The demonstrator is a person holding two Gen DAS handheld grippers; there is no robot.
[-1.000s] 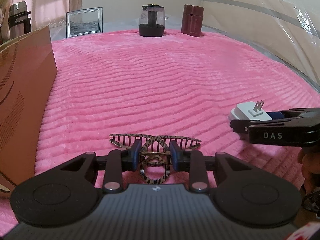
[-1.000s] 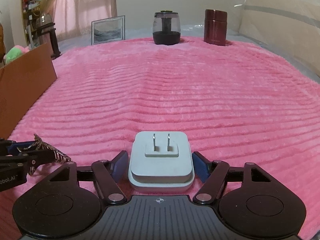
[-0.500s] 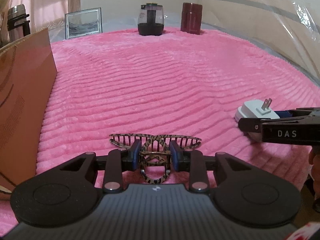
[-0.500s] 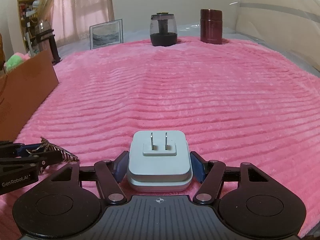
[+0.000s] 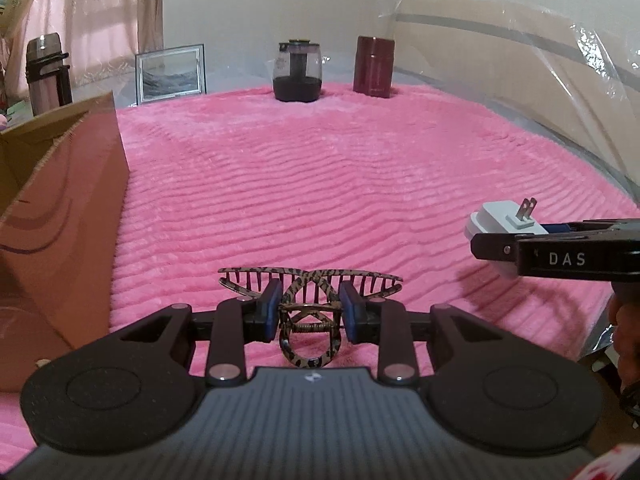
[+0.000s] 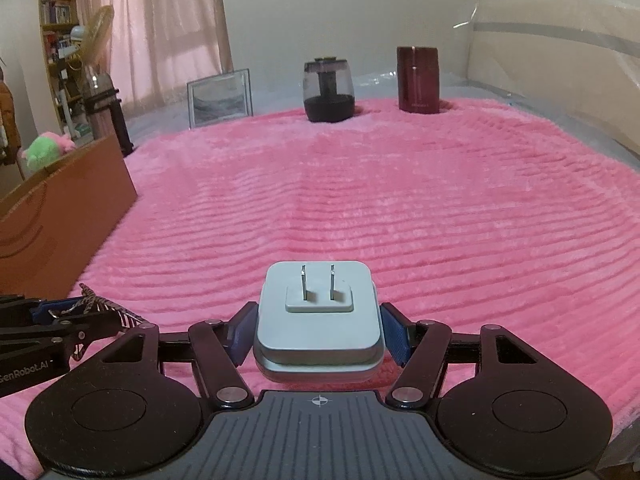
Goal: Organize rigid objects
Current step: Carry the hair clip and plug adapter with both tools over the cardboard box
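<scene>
The tortoiseshell hair claw point(image 5: 310, 300) sits clamped between the blue pads of the left gripper point(image 5: 309, 312), its toothed wings spread sideways above the pink ribbed blanket point(image 5: 320, 184); whether its lower loop touches the fabric cannot be told, since the gripper body hides what lies beneath. In the right wrist view only a few teeth and a sliver of the claw point(image 6: 96, 308) show at the left edge.

The white plug adapter point(image 6: 318, 320) is pinched on both sides by the right gripper point(image 6: 318, 330), prongs pointing up and away; its rear part is covered by the gripper's housing. From the left wrist view the adapter point(image 5: 500, 224) is partly masked by the right gripper's black finger marked "DAS", and a bit of the person's hand point(image 5: 626, 340) is cut off at the frame edge.

A cardboard box point(image 5: 60, 216) stands at the blanket's left edge, its inside mostly out of sight. Far back stand a framed picture point(image 5: 171, 74), a dark glass jar point(image 5: 297, 72) and a maroon canister point(image 5: 374, 66). Clear plastic sheeting point(image 5: 540, 80) blurs the right background.
</scene>
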